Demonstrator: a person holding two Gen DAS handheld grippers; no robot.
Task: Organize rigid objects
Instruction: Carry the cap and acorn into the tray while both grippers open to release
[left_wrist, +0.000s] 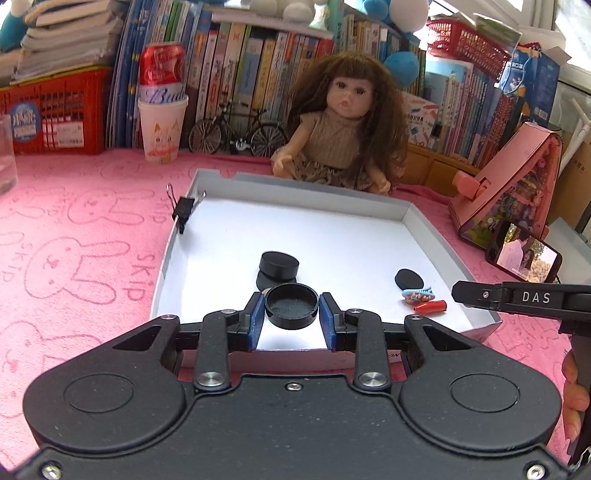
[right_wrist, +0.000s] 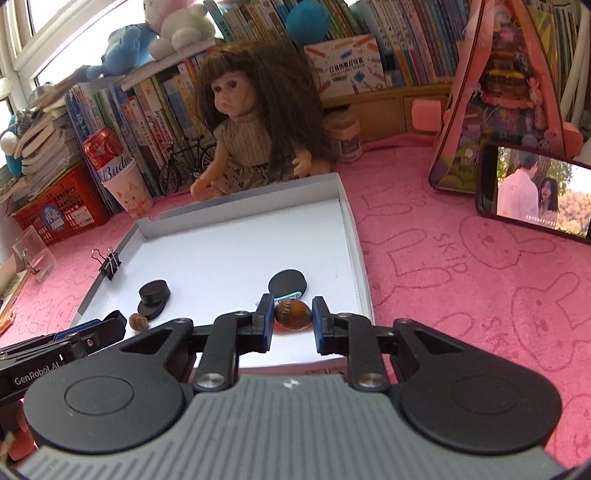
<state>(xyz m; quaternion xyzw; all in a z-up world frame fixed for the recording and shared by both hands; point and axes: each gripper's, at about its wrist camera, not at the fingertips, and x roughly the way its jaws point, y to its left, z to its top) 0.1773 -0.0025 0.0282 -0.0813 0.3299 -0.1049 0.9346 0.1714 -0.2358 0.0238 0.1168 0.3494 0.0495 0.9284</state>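
My left gripper (left_wrist: 291, 312) pinches a round black cap (left_wrist: 291, 311) between 2 blue pads. My right gripper (right_wrist: 293, 315) clamps narrowly on a ridged brown nut (right_wrist: 292, 314). Both hang over the near edge of the white tray (left_wrist: 421, 216).

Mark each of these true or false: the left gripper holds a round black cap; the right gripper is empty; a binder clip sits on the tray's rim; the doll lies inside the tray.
1. The left gripper holds a round black cap: true.
2. The right gripper is empty: false, it is shut on a brown nut.
3. A binder clip sits on the tray rim: true.
4. The doll lies inside the tray: false, it sits behind it.
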